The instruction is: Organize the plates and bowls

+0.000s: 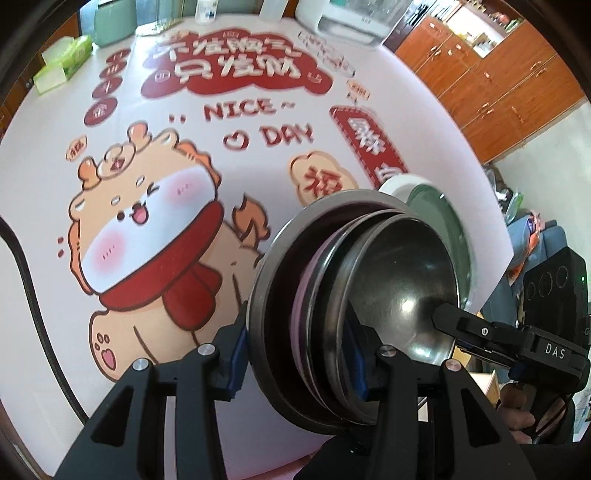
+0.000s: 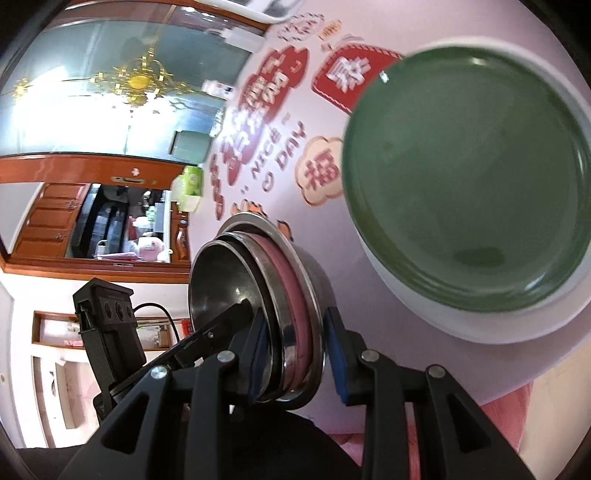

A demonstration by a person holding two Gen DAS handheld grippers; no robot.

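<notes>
Pale cartoon-printed tablecloth (image 1: 229, 177) under tilted stack of nested steel bowls (image 1: 369, 295), rims clamped by left gripper (image 1: 295, 354) at 6 o'clock and right gripper (image 2: 295, 354) at 4 o'clock, pads narrow on rims; green plate (image 2: 469, 177) on cloth at 2 o'clock.

A home dining room, we think, next to the kitchen.

We see a table under a pale cartoon-printed cloth (image 1: 258, 155) with "NICE DAY" and red festive characters, green tissue packs (image 1: 64, 59) and a white countertop appliance (image 1: 347, 18) at its far edge. Reddish wooden cabinets (image 1: 491, 85) with metal handles line the wall. In the right wrist view we find a frosted glass panel with gold ornament (image 2: 136, 81) above a wood-framed hatch (image 2: 110, 218) onto cluttered shelves.
</notes>
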